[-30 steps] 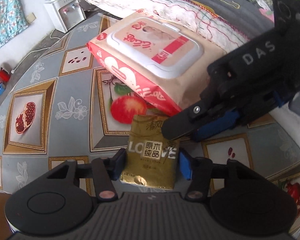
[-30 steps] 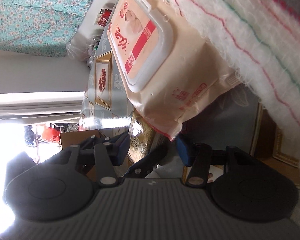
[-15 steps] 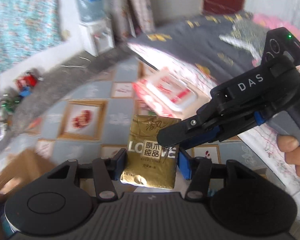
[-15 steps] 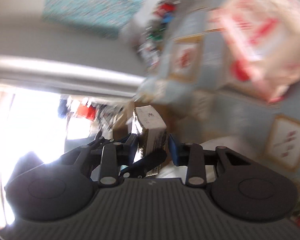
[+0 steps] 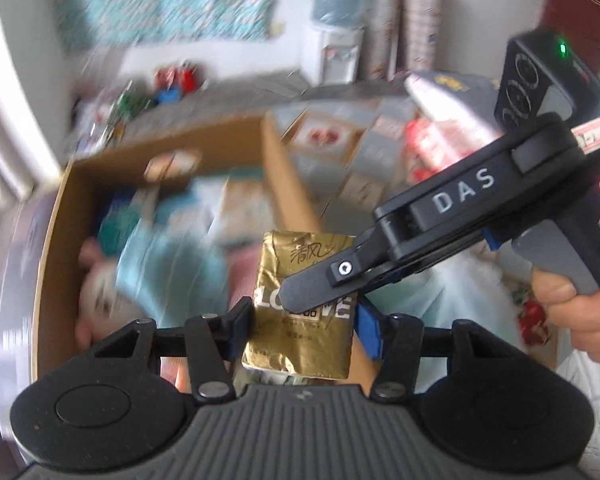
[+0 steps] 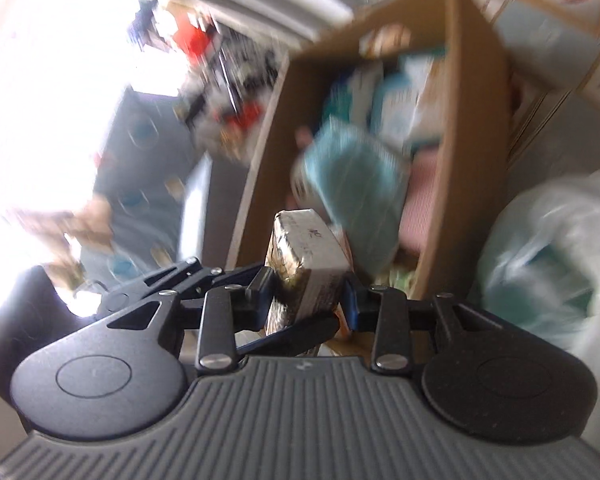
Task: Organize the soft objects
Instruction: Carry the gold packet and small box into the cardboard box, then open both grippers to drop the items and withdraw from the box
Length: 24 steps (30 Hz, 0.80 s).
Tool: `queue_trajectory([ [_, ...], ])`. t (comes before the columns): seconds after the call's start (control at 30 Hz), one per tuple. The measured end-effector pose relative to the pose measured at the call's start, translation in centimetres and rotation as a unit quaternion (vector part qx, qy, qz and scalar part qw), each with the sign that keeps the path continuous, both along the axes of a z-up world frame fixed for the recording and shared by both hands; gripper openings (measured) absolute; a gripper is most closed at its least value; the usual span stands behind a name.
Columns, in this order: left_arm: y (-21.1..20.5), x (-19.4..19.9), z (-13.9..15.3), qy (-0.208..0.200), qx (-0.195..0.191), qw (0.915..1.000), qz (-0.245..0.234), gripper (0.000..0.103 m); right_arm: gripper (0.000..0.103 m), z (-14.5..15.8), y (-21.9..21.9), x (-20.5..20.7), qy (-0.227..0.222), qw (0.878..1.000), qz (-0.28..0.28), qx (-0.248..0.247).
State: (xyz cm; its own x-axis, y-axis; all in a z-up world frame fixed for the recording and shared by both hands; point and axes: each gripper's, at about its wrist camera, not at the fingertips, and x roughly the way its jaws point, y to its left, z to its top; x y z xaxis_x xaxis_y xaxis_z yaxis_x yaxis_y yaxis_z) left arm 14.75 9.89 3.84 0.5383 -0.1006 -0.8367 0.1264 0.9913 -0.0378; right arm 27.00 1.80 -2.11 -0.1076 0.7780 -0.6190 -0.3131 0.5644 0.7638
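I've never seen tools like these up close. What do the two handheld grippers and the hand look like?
Each gripper is matte black with a ribbed grey base, two round black discs, silver-riveted linkage bars and blue-padded fingers. The right gripper, seen from the side, bears white letters DAS, a green light and a grey trigger. The hand is bare; no cables show.

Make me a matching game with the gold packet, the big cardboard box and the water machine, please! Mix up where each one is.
Things:
1. gold packet
2. cardboard box
3. water dispenser

Places:
A. full of soft packs, just beyond the grippers
B. far back by the wall
C. pinched by both the left gripper and the right gripper

Pairs: 1-C, 2-A, 3-B
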Motion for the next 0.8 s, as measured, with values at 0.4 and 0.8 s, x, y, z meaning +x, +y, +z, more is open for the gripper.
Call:
queue_trajectory([
  [0.4,7.1,-5.0,-3.7,0.023,-0.059,0.9962,0.059,0.073,0.024,-1.8,6.8,-2.5,-0.019,0.986,0.095,-0.137],
  [0.8,12.9,-10.1,-2.1,-0.02,-0.073,0.9867,0.144,0.075,0.027,-7.3,12.8,-2.9,0.013,0.952,0.207,-0.223],
])
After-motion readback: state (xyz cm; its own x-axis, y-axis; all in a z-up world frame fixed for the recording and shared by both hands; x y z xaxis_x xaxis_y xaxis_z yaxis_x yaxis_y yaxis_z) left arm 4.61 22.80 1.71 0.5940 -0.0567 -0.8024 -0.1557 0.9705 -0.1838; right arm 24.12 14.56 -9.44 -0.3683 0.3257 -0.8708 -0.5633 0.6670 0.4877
